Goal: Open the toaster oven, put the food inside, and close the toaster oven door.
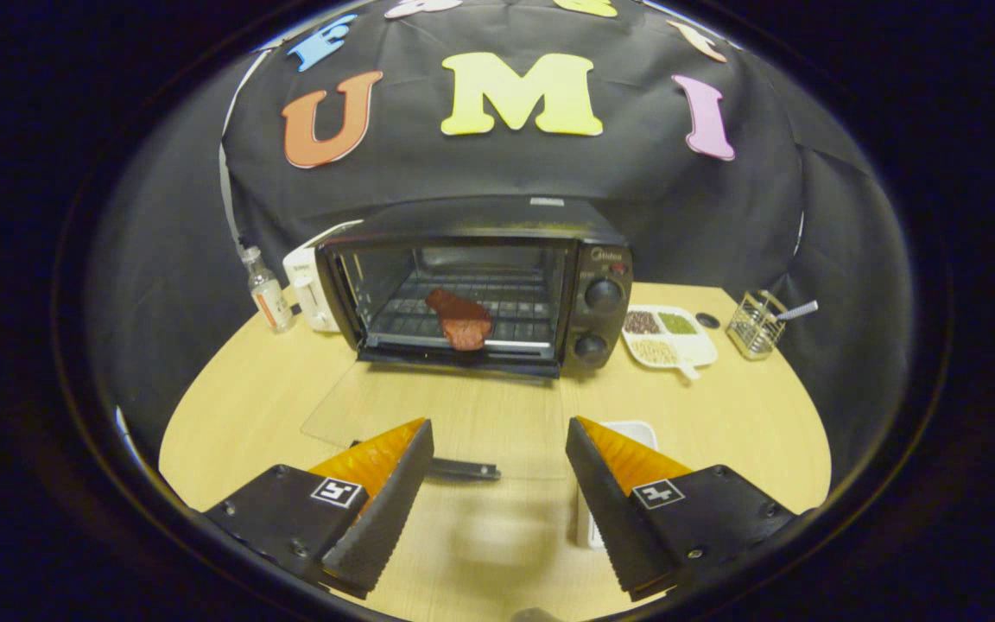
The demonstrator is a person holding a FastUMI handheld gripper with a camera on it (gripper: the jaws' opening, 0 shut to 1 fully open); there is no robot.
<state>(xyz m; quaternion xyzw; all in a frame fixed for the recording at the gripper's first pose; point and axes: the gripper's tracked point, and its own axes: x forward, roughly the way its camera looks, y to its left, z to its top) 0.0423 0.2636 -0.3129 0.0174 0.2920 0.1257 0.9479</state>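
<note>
My gripper (497,449) is spread wide, nothing between the fingers, hovering over the wooden table (722,432). Toaster oven (476,289) sits at the far side of the table, against the booth wall. Its glass door (428,415) is folded all the way down, lying flat on the tabletop toward me; the door's dark handle (463,469) runs along its near edge, just ahead of my left finger and partly behind it. Food (460,320), a reddish-brown slab, is inside on the wire rack (515,302), near the front lip of the cavity, left of centre.

Room: bare tabletop between my fingers and on both sides of the lowered door. A white tray (631,429) lies just beside my right finger, partly hidden by it.

Left of the oven: a small bottle (268,298) and a white appliance (312,298) touching the oven's side. Right of it: a divided plate (668,337) of grains, then a wire basket (755,326) near the table edge.
</note>
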